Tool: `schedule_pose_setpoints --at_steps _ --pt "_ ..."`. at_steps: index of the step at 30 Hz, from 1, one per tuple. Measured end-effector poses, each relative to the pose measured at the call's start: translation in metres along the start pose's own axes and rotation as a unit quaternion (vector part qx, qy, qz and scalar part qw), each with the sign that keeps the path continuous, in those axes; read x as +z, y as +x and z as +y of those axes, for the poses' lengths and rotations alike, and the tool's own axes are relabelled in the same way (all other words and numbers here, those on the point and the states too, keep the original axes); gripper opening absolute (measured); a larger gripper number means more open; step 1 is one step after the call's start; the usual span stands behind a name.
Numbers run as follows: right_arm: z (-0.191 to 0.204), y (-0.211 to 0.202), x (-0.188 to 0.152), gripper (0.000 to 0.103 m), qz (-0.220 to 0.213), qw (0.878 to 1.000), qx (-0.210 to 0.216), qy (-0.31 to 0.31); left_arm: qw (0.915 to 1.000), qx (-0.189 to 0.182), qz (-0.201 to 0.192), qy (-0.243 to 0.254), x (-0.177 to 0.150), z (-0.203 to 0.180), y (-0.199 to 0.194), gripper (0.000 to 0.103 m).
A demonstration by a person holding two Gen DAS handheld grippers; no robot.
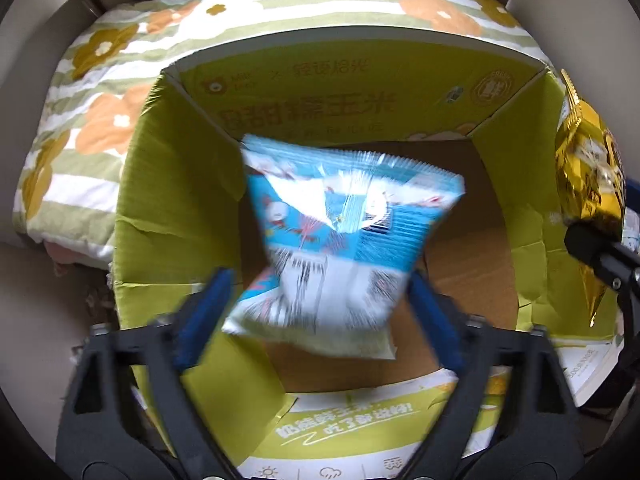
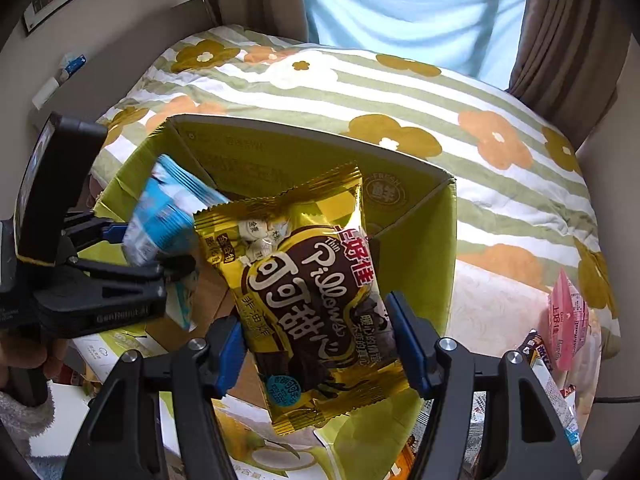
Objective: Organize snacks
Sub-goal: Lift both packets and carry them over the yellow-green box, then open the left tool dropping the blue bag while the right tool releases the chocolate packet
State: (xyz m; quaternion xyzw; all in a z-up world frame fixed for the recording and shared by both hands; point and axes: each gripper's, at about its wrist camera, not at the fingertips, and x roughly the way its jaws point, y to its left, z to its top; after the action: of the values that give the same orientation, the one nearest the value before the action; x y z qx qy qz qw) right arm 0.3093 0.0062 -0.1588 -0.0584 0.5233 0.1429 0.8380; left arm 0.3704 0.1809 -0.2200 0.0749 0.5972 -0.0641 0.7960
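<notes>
Glossy foil, matt cardboard, soft cloth.
Shiny gold packet (image 2: 312, 300), crinkly blue plastic packet (image 1: 340, 232), brown-floored box (image 1: 472, 248), quilted floral bedspread (image 2: 400, 92).

Black gripper (image 2: 316, 354), blue pads (image 2: 230, 354)

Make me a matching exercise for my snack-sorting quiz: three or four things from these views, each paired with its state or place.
Things:
1. blue snack packet
2. gold snack packet
3. pink snack packet
4. green cardboard box

States or places:
A. lying off to the side, outside the box
B. clamped between blue pads
C. open-topped on the floral bedding
D. blurred over the box, between spread jaws

Pairs: 1-D, 2-B, 3-A, 4-C
</notes>
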Motion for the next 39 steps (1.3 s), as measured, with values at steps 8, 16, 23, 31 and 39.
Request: schedule_pose_setpoints --at_steps 8,16,23,31,39 --pt "0.003 0.009 0.000 0.061 0.016 1.000 -0.004 0.002 0.9978 -0.024 -0.035 -0.051 -0.028 0.021 -0.033 0.099" --pt "0.007 0.018 0.002 0.065 0.034 0.999 -0.015 0.007 0.9954 -0.025 -0.053 -0.076 -0.048 0.032 -0.050 0.099" --pt "0.002 0.017 -0.013 0.103 0.020 0.999 0.002 0.027 0.9928 -0.034 -0.067 -0.093 -0.061 0.038 -0.060 0.099" --pt "0.017 0.001 -0.023 0.103 0.028 1.000 -0.010 0.000 0.9916 -0.035 -0.079 -0.097 -0.075 0.032 -0.073 0.099" --pt "0.017 -0.036 -0.039 0.103 -0.020 1.000 -0.013 0.015 0.9898 -0.050 -0.106 -0.080 -0.083 0.018 -0.097 0.099"
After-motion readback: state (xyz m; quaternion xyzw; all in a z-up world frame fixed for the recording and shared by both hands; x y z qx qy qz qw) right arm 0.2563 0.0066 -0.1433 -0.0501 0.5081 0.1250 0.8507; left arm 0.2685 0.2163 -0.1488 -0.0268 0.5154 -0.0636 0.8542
